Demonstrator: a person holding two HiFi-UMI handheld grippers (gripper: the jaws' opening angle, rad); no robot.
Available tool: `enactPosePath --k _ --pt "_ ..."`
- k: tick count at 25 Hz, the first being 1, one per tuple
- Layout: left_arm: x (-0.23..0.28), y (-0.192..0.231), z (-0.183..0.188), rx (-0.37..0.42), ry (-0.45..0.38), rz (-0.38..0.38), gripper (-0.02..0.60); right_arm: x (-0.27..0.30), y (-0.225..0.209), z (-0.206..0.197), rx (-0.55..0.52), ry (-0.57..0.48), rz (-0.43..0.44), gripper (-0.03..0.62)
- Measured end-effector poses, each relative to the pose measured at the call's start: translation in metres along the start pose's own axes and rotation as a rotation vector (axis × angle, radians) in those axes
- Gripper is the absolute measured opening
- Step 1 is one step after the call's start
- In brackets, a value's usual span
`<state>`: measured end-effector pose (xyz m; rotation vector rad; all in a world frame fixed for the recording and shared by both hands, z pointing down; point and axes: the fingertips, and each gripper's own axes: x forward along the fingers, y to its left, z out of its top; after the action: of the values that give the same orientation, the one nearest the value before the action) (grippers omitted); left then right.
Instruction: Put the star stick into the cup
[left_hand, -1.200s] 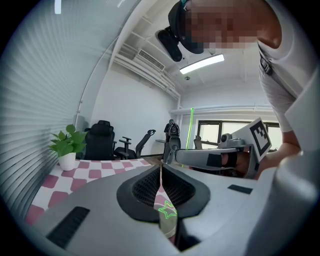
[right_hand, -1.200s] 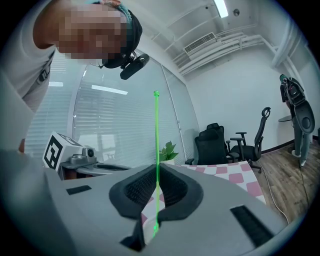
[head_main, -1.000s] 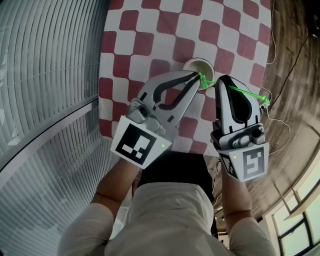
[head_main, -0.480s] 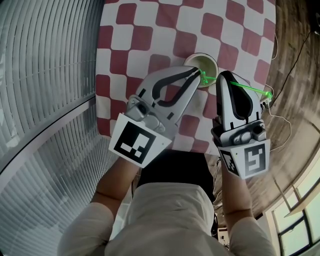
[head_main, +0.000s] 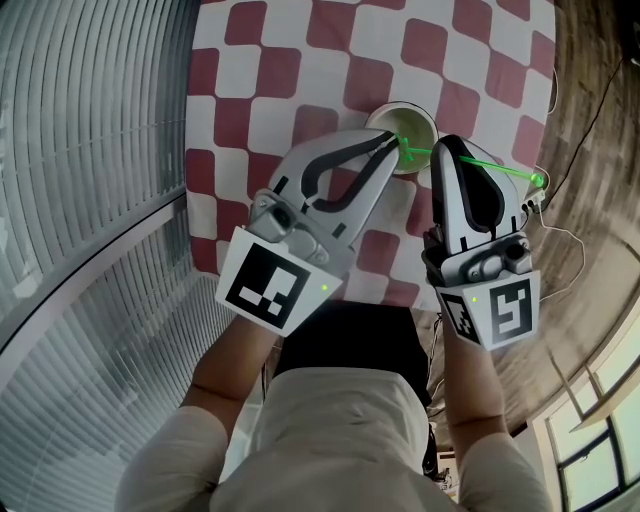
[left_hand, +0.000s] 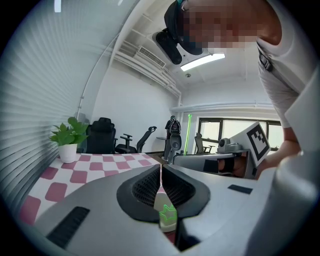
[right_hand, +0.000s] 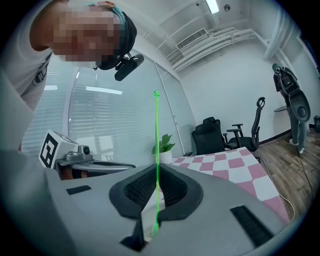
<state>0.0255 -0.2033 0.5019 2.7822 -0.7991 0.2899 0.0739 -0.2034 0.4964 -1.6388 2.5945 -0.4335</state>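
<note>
Thin translucent green star stick (head_main: 495, 168) at the round off-white cup (head_main: 402, 106) on the red-and-white chequered bench (head_main: 300, 60)
Right hand-held gripper (head_main: 447, 148) clamps the stick's shaft, star tip over the cup's mouth; left hand-held gripper (head_main: 393, 150), ribbed black pads (left_hand: 145, 186) together, pinches the cup's near rim

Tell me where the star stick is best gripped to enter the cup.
I'd grip the star stick on its plain shaft, short of the star, coming side-on so jaws close across it: it is thin and straight, and the star end must stay free to enter the cup. The right gripper holds it so.
</note>
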Motion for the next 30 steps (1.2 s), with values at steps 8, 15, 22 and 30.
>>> enactPosePath --k 8,15,22,30 --pt "0.003 0.002 -0.007 -0.004 0.007 0.007 0.035 0.002 -0.003 -0.009 0.026 0.006 0.005 0.040" --pt "0.006 0.001 -0.012 -0.008 0.013 0.006 0.035 0.002 -0.005 -0.014 0.044 0.006 0.012 0.040" --pt "0.006 0.002 -0.020 -0.009 0.021 0.003 0.035 0.002 -0.006 -0.024 0.048 0.011 0.010 0.040" --pt "0.007 0.005 -0.019 -0.010 0.025 0.008 0.035 0.004 -0.007 -0.022 0.015 0.018 0.010 0.040"
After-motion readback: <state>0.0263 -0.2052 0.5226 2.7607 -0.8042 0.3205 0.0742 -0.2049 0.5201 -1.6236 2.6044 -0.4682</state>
